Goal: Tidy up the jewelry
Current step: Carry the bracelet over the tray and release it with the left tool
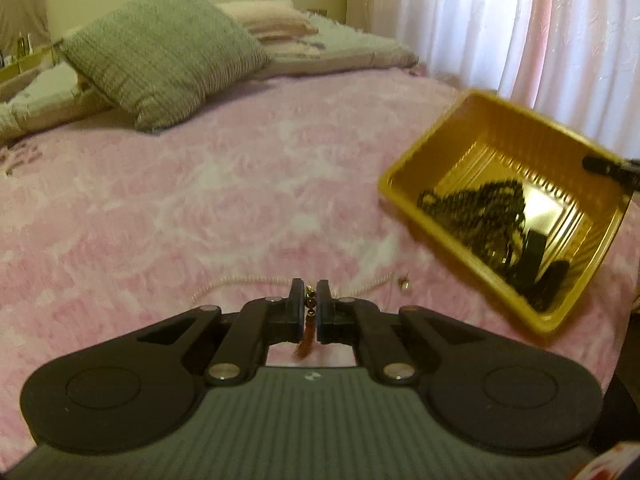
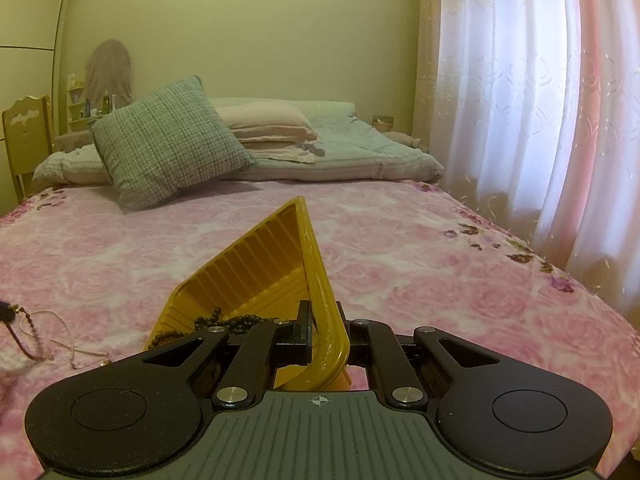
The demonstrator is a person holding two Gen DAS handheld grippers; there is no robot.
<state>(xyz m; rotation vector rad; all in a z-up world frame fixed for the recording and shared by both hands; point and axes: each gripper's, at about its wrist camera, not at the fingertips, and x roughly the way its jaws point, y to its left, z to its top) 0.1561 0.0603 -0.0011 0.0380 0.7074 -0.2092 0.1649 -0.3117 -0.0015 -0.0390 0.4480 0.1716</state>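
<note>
- Closest to the lens in the left wrist view, the left tongs (image 1: 309, 294) tilt down over the bed, pinched together on a small reddish-brown tassel charm with gold and dark beads (image 1: 307, 334), which hangs between the pads.
- Right tongs (image 2: 323, 326) point gently downward, clamped on the rim of a yellow ribbed plastic tray (image 2: 256, 264), holding it tipped up above the bed.
- Pink rose-patterned blanket (image 1: 180, 200) covers the bed and carries the loose jewelry.
- Grey-green knitted square cushion (image 1: 160, 52) leans at the head of the bed, well apart from both tongs; white and pink curtains (image 2: 540, 120) hang along the right side.
- Inside the tray, a dark beaded necklace (image 1: 476, 204) lies heaped beside other dark items too blurred to tell.
- Just beyond the left tongs, a thin pale bead chain (image 1: 248, 282) lies on the blanket, with a small metal piece (image 1: 405, 282) near its right end.
</note>
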